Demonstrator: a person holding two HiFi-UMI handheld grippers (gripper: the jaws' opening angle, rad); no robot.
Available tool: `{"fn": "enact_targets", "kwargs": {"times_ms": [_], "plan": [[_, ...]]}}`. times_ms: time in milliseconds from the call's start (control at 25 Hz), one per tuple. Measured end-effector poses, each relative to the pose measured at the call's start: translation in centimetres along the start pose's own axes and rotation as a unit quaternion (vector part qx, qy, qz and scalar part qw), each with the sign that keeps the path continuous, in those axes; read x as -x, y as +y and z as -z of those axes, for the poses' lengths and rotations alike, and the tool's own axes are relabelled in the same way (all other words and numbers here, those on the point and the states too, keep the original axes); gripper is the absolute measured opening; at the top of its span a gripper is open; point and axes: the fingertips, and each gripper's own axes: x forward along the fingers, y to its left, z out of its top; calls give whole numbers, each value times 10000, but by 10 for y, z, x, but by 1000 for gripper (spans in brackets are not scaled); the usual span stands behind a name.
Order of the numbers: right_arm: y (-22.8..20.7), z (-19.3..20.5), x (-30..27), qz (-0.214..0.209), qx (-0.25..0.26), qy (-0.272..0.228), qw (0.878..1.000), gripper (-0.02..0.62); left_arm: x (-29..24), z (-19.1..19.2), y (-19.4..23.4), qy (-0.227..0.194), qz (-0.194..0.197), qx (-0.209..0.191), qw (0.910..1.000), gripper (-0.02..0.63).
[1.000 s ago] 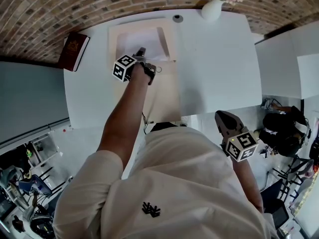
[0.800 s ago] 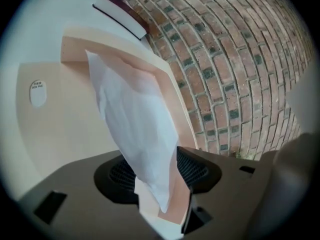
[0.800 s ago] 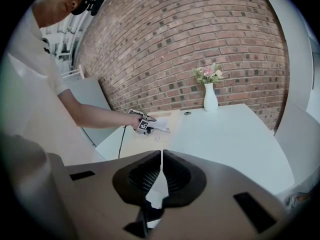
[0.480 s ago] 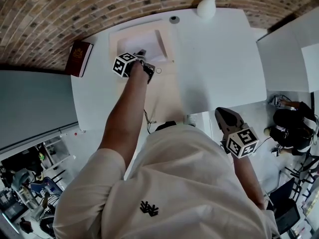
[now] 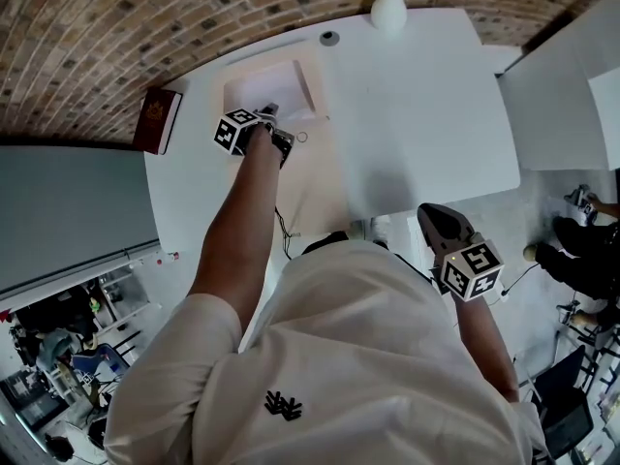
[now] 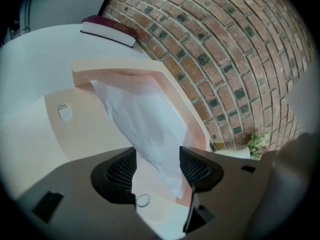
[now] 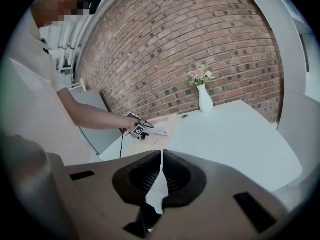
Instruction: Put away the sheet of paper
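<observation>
A white sheet of paper (image 6: 145, 119) lies tucked in the pocket of a peach folder (image 6: 175, 101) on the white table (image 5: 426, 105). My left gripper (image 6: 157, 166) hovers over the sheet's near corner. Its jaws have just been opening, and the corner lies loose between the pads (image 6: 196, 165), which do not press on it. From the head view, the left gripper (image 5: 271, 112) sits at the near edge of the paper (image 5: 266, 90) on the folder (image 5: 315, 177). My right gripper (image 5: 431, 219) hangs off the table's near right edge, its jaws (image 7: 161, 176) shut on nothing.
A dark red book (image 5: 158, 119) lies at the table's left edge. A white vase with flowers (image 5: 387, 10) and a small round grey object (image 5: 329, 38) stand at the far edge. A round clasp (image 6: 143, 200) sits on the folder's flap. A thin cable (image 5: 281, 223) hangs off the near edge.
The left gripper has edged slightly back from the paper. The right gripper stays beside the table's near right corner. The head view itself has shifted a little.
</observation>
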Motion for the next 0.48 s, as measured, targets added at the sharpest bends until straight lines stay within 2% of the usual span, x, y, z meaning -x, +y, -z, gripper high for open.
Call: {"fn": "enact_targets", "kwargs": {"times_ms": [480], "plan": [[-18,2,14,-390,233,51,9990,35,32,18,3,-304,136,65,9994,261]]}}
